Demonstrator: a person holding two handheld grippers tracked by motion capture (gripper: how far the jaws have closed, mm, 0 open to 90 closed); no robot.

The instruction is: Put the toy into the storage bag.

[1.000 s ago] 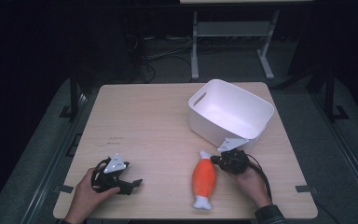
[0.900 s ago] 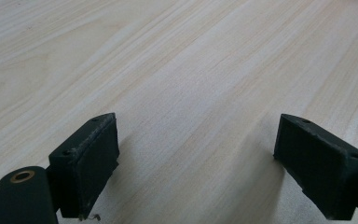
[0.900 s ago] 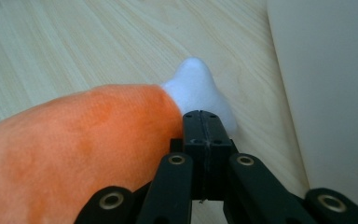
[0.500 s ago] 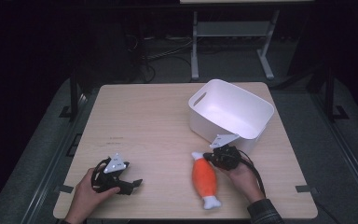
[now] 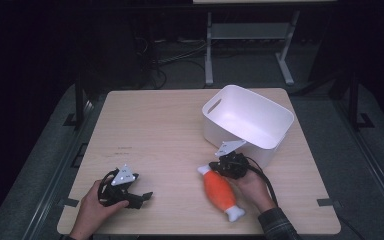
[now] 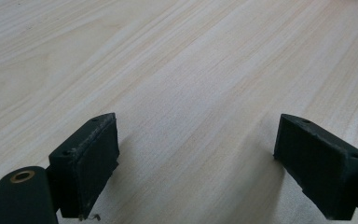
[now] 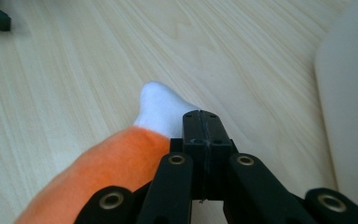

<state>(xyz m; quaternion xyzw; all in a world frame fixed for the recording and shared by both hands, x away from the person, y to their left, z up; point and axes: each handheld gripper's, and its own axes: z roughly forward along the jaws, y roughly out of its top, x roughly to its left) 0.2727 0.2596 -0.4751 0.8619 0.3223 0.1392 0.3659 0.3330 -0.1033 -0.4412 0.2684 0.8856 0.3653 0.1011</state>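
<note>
An orange plush toy [image 5: 219,191] with white ends lies slanted on the wooden table [image 5: 155,130], near the front right. My right gripper [image 5: 216,167] is shut with nothing between its jaws. Its tip rests against the toy's upper white end. In the right gripper view the closed jaws [image 7: 201,122] meet in a thin seam, and the toy [image 7: 116,163] lies just to their left, touching them. My left gripper [image 5: 141,196] rests low at the front left. Its pads [image 6: 91,163] stand wide apart over bare wood, and the left gripper [image 6: 196,158] is open.
A white plastic tub [image 5: 252,125] with a handle slot stands at the back right, just behind my right hand; its wall [image 7: 349,93] is at the right edge of the right gripper view. A metal stand [image 5: 250,40] is beyond the table's far edge.
My right gripper has moved left and slightly away from me. The toy has swung round: its upper end went left and its lower end went right. The left hand stayed still.
</note>
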